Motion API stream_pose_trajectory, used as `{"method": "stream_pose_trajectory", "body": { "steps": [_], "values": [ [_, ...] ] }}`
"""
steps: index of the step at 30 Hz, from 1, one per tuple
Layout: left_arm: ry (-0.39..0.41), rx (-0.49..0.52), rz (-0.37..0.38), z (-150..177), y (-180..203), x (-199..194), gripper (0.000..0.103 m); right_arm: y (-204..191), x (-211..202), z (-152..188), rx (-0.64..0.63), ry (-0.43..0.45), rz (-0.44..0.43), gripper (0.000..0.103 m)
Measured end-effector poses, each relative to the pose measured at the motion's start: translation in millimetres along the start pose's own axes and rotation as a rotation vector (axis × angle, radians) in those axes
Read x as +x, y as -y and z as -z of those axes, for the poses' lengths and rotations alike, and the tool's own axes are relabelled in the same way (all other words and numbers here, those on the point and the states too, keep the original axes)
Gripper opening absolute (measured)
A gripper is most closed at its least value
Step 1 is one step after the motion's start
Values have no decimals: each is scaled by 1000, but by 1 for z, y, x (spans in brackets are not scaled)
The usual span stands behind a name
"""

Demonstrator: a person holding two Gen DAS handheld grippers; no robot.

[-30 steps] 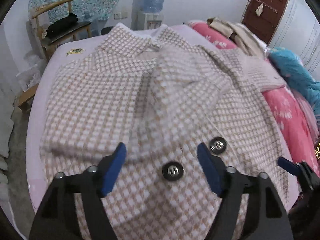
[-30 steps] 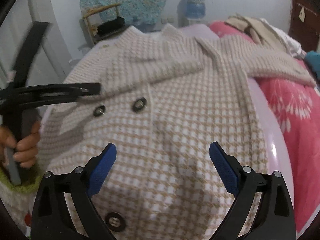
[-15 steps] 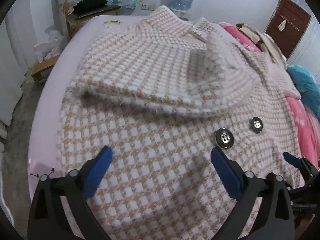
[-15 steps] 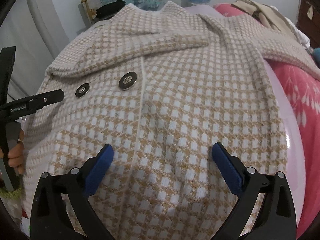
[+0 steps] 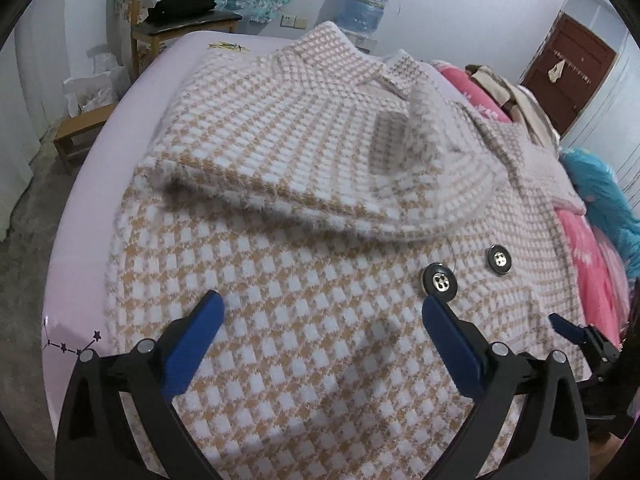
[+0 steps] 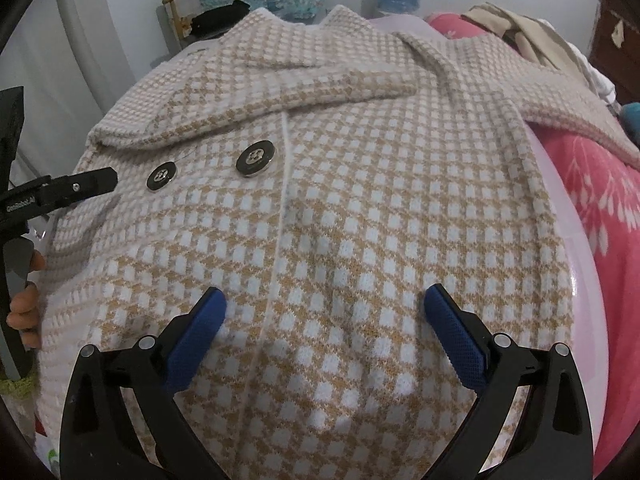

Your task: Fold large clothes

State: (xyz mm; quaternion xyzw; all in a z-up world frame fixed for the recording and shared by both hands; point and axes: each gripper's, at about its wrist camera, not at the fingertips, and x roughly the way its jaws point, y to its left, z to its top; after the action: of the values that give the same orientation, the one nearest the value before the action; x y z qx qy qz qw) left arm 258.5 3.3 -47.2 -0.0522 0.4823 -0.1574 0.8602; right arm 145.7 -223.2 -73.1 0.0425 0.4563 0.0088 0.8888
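With the left wrist view taken first: left gripper (image 5: 320,322) spread wide, nothing between its blue pads, poised low over the checked coat (image 5: 304,320) laid flat on the lilac bed (image 5: 76,240). One sleeve (image 5: 320,168) already folded across the chest, its cuff end sagging toward the two black buttons (image 5: 440,281). Loose, puffy fold; likely to slide back or spring open if the hem beneath gets tugged unevenly. A thin thread trailing near the buttons, easy to snag on a pad. Right gripper's blue tip (image 5: 566,329) just visible at the frame's right edge, near the coat's far side.

Turning to the right wrist view: right gripper (image 6: 324,324) likewise gaping wide and empty, hovering just above the coat's lower front, straddling the pale centre seam (image 6: 280,240). Left gripper's black finger (image 6: 80,186) reaching in from the left near the buttons, a hand (image 6: 26,300) wrapped on its handle. Other sleeve (image 6: 560,108) stretched out to the right, draped over the pink quilt (image 6: 600,200), not yet folded in.

Probable trouble from here: thick knit bunching rather than pinching cleanly, so only the top layer lifted; unequal lift between the two sides skewing the fold; the outstretched sleeve dragging along and pulling the quilt; hem lost off the bed's near edge.
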Motion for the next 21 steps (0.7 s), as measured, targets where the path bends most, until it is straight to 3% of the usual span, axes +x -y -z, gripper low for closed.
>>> {"method": "stream_pose_trajectory", "body": {
  "steps": [5, 13, 18, 21],
  "values": [
    [-3, -1, -27, 0, 3, 2, 97, -1, -1, 2, -2, 1, 1, 95],
    [4, -76, 51, -3, -11, -2, 98, -1, -12, 11, -9, 11, -17, 95],
    [17, -108, 100, -1, -18, -6, 97, -2, -8, -4, -33, -77, -29, 95],
    [17, -88, 100, 0, -18, -7, 98, 7, -11, -23, 8, -138, -119, 95]
  ]
}}
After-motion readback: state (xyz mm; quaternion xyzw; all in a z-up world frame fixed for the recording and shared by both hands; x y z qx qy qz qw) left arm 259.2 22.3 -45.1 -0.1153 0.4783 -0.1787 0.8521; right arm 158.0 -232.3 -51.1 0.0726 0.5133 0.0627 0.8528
